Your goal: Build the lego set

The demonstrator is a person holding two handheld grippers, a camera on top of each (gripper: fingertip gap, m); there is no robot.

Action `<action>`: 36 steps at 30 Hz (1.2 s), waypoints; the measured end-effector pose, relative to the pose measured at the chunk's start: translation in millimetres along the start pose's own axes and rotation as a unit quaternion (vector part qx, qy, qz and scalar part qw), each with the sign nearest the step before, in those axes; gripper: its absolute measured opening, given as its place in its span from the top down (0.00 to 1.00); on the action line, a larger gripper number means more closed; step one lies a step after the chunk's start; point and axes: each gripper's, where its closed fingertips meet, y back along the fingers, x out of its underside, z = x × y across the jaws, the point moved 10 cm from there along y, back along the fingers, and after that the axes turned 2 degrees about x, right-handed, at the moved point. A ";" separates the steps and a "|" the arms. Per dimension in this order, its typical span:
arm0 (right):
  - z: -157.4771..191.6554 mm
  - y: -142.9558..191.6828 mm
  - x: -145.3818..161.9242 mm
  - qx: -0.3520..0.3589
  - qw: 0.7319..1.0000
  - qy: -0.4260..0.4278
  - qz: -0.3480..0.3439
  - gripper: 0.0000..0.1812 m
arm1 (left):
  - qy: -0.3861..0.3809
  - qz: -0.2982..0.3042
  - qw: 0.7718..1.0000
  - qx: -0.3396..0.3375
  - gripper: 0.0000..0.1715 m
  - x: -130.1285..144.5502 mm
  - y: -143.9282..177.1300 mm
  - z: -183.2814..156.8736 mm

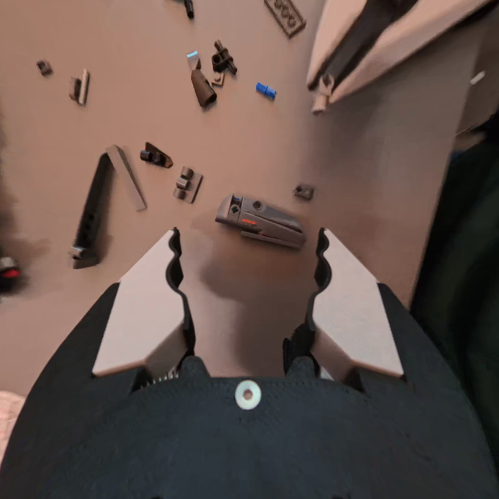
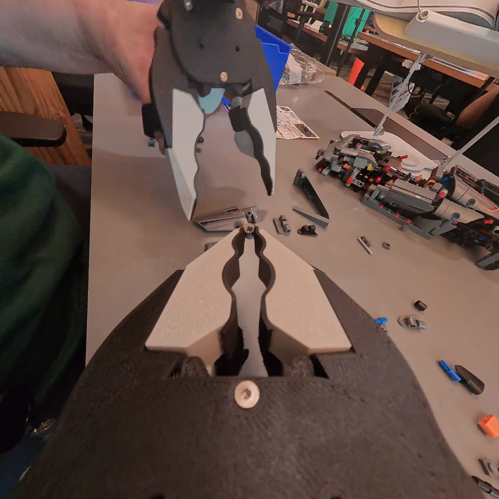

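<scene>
My left gripper (image 1: 248, 232) is open and empty and hovers just above a grey wedge-shaped Lego sub-assembly (image 1: 260, 221) that lies on the table. In the right wrist view the left gripper (image 2: 229, 205) hangs tips-down over the same sub-assembly (image 2: 221, 218). My right gripper (image 2: 248, 232) is shut on a small grey connector pin (image 2: 247, 228), held close to the sub-assembly's near end. In the left wrist view the right gripper (image 1: 321, 86) shows at the top right with the pin (image 1: 320, 102) at its tips.
A large, partly built Lego model (image 2: 405, 183) stands at the right. Loose parts lie around: a long black panel (image 1: 89, 210), a grey hinge plate (image 1: 187, 185), a blue pin (image 1: 266, 90). An instruction sheet (image 2: 294, 124) and a blue bin (image 2: 272, 54) lie farther back. Across from one pair of fingers to the other is roughly 9 centimeters.
</scene>
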 end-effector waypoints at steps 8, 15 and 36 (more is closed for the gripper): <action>0.4 0.9 0.0 0.001 1.000 0.003 -0.005 0.98 | -0.125 0.014 0.992 -0.018 0.58 -0.8 -10.8 -9.4; -0.8 2.2 -0.2 0.001 1.000 -0.003 -0.011 0.98 | -0.113 0.001 0.994 -0.003 0.59 1.0 -12.0 -7.5; -18.3 8.4 -23.9 0.080 0.993 -0.049 -0.067 0.98 | 0.257 -0.458 0.797 0.299 0.61 3.0 20.9 22.8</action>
